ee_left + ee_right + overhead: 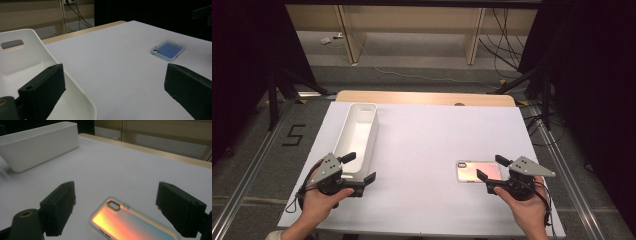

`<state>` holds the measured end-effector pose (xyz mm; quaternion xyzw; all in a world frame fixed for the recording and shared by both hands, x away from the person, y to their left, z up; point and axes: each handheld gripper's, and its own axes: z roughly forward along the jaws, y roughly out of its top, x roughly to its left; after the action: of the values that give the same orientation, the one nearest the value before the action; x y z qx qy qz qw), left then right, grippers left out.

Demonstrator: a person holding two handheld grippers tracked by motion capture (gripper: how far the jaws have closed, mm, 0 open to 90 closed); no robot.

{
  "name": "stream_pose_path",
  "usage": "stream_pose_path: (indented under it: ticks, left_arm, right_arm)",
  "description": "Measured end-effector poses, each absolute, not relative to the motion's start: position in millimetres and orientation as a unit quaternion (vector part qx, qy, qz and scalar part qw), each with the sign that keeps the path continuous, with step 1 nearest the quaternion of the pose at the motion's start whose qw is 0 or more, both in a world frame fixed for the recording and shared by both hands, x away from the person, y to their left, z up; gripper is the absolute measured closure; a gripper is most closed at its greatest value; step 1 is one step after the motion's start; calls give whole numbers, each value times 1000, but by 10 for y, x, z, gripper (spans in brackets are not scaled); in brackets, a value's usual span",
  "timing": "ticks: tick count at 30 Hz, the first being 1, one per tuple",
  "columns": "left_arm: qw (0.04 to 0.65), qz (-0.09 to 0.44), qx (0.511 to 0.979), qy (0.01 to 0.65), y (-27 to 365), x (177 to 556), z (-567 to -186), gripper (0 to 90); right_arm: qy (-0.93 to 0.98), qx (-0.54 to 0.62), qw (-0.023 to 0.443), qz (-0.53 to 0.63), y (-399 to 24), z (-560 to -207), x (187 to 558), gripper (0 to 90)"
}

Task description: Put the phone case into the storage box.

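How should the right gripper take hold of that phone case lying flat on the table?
Grip the phone case across its two long edges, probably coming down from above at mid-length. It lies flat on the white table, thin and low, and the right gripper already stands open at its near end.

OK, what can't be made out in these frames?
- Phone case: its near end is cut off by the bottom edge of the right gripper view.
- White bin: near end hidden behind the left gripper in the high view.
- Small items on the far floor, high view: too small.

Dim room, bright table, soft focus
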<state>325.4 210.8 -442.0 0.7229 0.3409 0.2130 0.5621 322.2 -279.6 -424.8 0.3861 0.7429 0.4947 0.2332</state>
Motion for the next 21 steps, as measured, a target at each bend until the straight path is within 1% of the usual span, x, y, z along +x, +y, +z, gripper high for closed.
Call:
stream_pose_path:
  ticks: [1,4,7,8,10,11,12,13,14,15,16,18,19,21]
  left_arm:
    - [560,213,725,341,2110,3257,-4418,34]
    - [561,213,724,340,2100,3260,-4414,37]
    - [562,209,724,342,2087,3254,-4416,39]
    - [560,211,726,340,2091,3255,-4414,39]
    - [561,212,726,338,2099,3249,-4418,40]
    - [563,212,725,336,2109,3247,-4420,40]
    - [560,214,725,339,2120,3238,-4416,41]
    - [561,216,724,338,2127,3235,-4414,42]
    - [564,215,724,335,2134,3238,-4412,43]
    - [563,215,721,342,2132,3224,-4408,43]
    - [563,216,723,338,2132,3225,-4406,44]
    - [563,215,724,336,2126,3220,-4407,45]
    - [563,215,724,336,2125,3217,-4407,45]
    - [563,216,724,336,2126,3218,-4405,47]
  right_arm:
    - [742,391,229,494,-2799,-4245,3222,183]
    - [738,382,236,504,-2798,-4268,3255,252]
    - [751,385,240,479,-2835,-4230,3251,327]
    - [747,388,243,483,-2831,-4242,3266,373]
    - [752,388,250,471,-2847,-4252,3294,485]
    - [757,386,251,463,-2864,-4248,3314,559]
    - [761,391,245,456,-2874,-4236,3328,655]
    - [764,385,261,447,-2894,-4232,3356,754]
    - [766,394,255,440,-2900,-4217,3362,830]
    - [772,394,264,424,-2926,-4205,3382,900]
    - [772,402,268,413,-2939,-4202,3399,900]
    - [781,414,255,392,-2965,-4226,3449,900]
    - [787,416,259,375,-2987,-4245,3474,900]
    - [795,424,252,354,-3025,-4302,3524,900]
